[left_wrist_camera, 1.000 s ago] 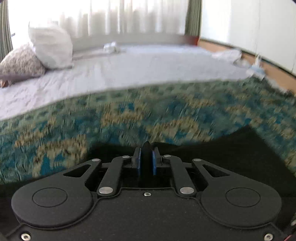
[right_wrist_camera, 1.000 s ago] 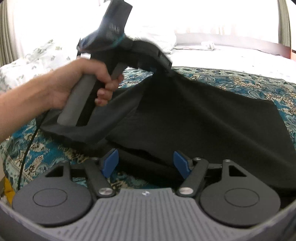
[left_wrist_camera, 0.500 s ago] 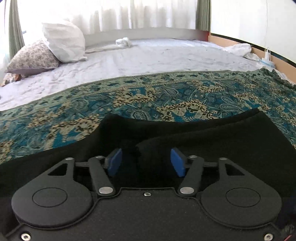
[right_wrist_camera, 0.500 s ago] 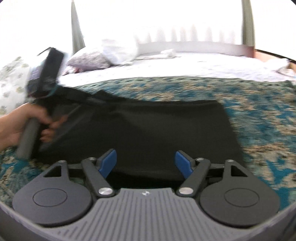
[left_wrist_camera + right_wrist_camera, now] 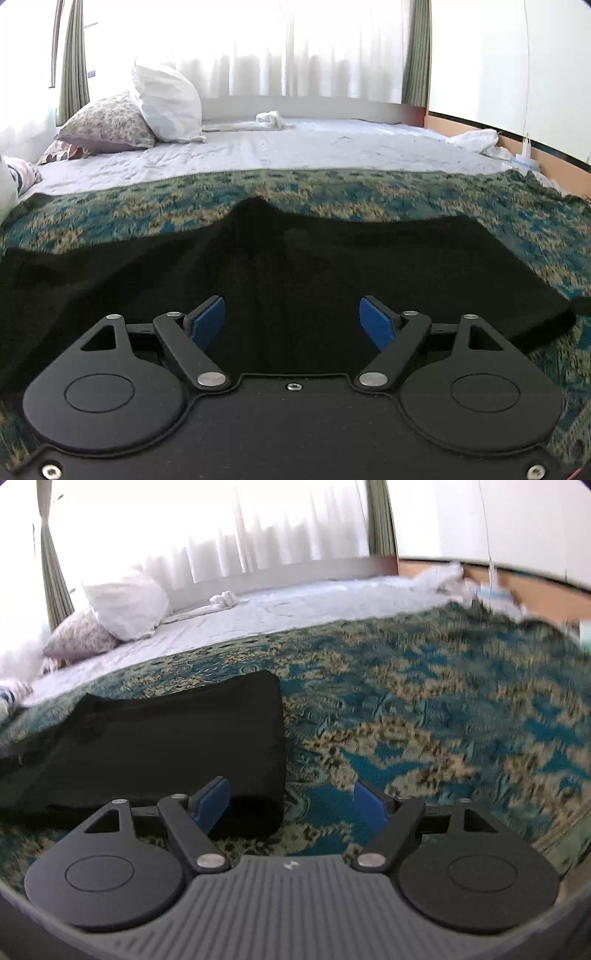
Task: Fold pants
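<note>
Both grippers have let go since a second ago: left was clamped on the pants fabric and carrying it over, now it's released; right was spread already and has swung off to the pants' right end.

Bed [image 5: 332,147]: white sheet behind, patterned blue-green throw [image 5: 424,720] in front. Pillows [image 5: 162,107] sit far back-left of the pants, not in play.

Pants [image 5: 295,266]: black, lying flat on the throw. In the right view they [image 5: 166,746] read as a folded rectangle with a clean, square right edge. In the left view one hump stands up along the far edge, so the top layer isn't fully flat there.

Left gripper [image 5: 293,321]: fingers wide apart, nothing held, hovering over the middle of the pants. Whether it touches the cloth, can't tell.

Right gripper [image 5: 291,799]: fingers wide apart, empty, straddling the near right corner of the pants; left pad [image 5: 212,801] over the fabric, right pad [image 5: 371,805] over the throw.

Read: a fold has just been laid and dropped. Probable next step is regripping the right end for another fold, or smoothing that hump first. Risk: folding over the hump locks a crease in.
</note>
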The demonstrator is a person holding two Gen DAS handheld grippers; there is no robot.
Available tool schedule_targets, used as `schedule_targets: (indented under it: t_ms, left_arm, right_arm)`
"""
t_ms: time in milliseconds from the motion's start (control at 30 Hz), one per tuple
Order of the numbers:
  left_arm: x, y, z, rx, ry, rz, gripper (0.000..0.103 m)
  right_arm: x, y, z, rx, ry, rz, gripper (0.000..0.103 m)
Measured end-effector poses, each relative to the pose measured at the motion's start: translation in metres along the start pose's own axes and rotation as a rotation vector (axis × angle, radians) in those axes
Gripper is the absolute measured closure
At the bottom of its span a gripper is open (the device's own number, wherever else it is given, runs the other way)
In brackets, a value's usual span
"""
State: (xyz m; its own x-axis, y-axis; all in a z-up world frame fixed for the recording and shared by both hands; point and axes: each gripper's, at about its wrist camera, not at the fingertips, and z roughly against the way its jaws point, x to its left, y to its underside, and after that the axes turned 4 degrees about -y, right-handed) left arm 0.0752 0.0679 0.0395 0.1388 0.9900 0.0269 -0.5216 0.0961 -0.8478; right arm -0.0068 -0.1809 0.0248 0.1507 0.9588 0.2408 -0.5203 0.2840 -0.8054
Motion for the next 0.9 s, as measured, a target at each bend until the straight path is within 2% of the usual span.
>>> schedule_targets:
  t_ms: [67, 167, 267, 400, 467, 533, 633, 733, 767, 867, 900]
  left_arm:
    - [-0.003, 0.008, -0.001, 0.027, -0.016, -0.004, 0.027]
    - [-0.003, 0.020, -0.011, 0.098, -0.045, -0.002, 0.027]
    - [0.000, 0.025, -0.012, 0.091, -0.036, 0.027, 0.027]
    - [-0.005, 0.029, -0.011, 0.083, -0.050, 0.009, 0.026]
    - [-0.006, 0.029, -0.011, 0.082, -0.052, 0.007, 0.026]
    - [-0.006, 0.029, -0.011, 0.081, -0.051, 0.008, 0.025]
    - [-0.007, 0.027, -0.013, 0.081, -0.036, -0.003, 0.024]
    - [-0.010, 0.027, -0.014, 0.080, -0.045, -0.018, 0.023]
    - [-0.010, 0.027, -0.014, 0.079, -0.044, -0.016, 0.023]
    - [-0.007, 0.027, -0.015, 0.080, -0.042, -0.014, 0.023]
    - [-0.007, 0.027, -0.015, 0.081, -0.044, -0.016, 0.023]
  right_arm:
    - [0.007, 0.004, -0.002, 0.005, 0.040, 0.056, 0.019]
    - [0.028, 0.013, -0.004, 0.015, 0.096, 0.215, 0.019]
    - [0.041, 0.022, -0.011, 0.023, 0.123, 0.312, 0.020]
    - [0.046, 0.019, -0.022, 0.006, 0.144, 0.280, 0.021]
    - [0.044, 0.017, -0.030, -0.002, 0.176, 0.244, 0.026]
    - [0.040, 0.018, -0.036, -0.029, 0.254, 0.210, 0.032]
    - [0.039, 0.023, -0.036, -0.070, 0.343, 0.199, 0.032]
    - [0.051, 0.028, -0.040, -0.080, 0.400, 0.276, 0.032]
    - [0.053, 0.026, -0.043, -0.071, 0.401, 0.293, 0.032]
    - [0.050, 0.015, -0.048, -0.039, 0.305, 0.298, 0.034]
    - [0.050, 0.011, -0.052, -0.013, 0.279, 0.303, 0.039]
